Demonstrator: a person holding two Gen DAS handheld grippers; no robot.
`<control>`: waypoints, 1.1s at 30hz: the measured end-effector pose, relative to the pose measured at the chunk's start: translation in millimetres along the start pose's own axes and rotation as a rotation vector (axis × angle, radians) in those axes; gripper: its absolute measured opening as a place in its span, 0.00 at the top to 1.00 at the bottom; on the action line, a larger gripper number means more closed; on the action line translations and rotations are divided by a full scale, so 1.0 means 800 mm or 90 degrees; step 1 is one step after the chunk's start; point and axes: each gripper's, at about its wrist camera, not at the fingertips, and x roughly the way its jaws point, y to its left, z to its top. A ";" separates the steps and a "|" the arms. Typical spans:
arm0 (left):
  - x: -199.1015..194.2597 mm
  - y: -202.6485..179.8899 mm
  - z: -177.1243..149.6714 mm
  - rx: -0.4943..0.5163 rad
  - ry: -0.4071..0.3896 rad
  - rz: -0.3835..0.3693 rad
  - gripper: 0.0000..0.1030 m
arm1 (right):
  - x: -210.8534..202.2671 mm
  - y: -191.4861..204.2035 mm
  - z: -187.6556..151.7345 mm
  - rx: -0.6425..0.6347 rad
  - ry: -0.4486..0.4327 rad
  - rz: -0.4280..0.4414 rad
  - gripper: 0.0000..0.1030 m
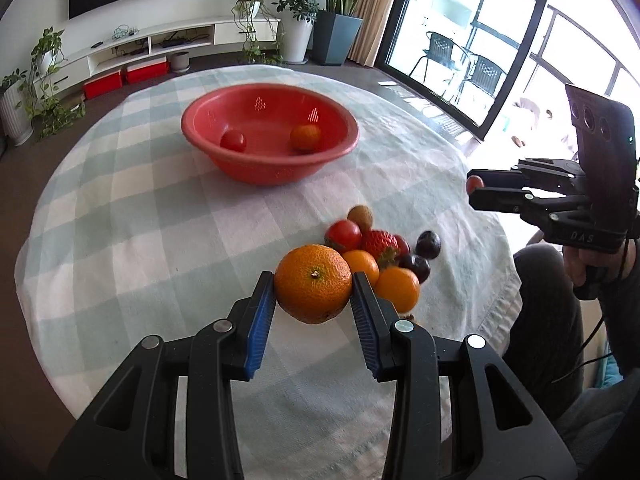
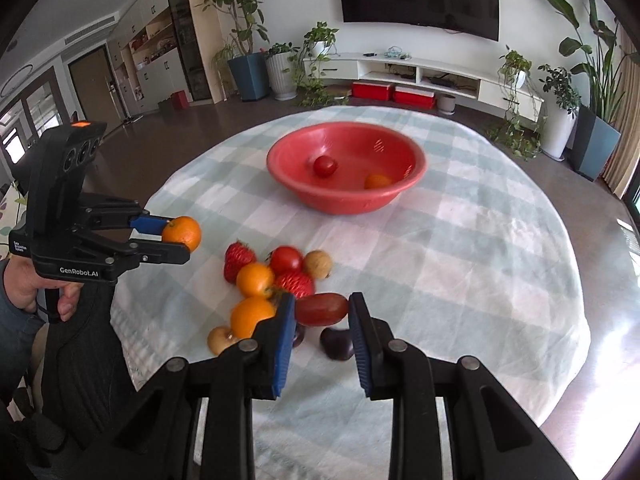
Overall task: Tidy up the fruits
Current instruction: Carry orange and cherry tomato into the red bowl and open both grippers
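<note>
Clamped between left gripper [image 1: 313,294] pads: orange [image 1: 313,283]; right gripper [image 2: 321,312] clamps red grape [image 2: 321,309]; red bowl [image 1: 224,168] ahead, nearer left.

Red bowl [image 1: 270,168]; pale green-and-white checked cloth [image 1: 140,220].

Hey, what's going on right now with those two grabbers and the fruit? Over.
Left gripper shut on an orange. Right gripper shut on a red grape. Red bowl ahead, path clear. Over.
</note>
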 end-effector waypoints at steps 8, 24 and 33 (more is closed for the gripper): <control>0.007 0.021 0.097 0.028 -0.030 0.035 0.65 | 0.006 -0.018 0.081 -0.028 -0.050 -0.011 0.72; 0.148 0.020 0.175 0.125 0.087 0.085 0.65 | 0.177 -0.061 0.187 0.041 0.065 0.057 0.71; 0.191 0.030 0.169 0.123 0.120 0.071 0.65 | 0.243 -0.067 0.183 0.039 0.129 0.035 0.71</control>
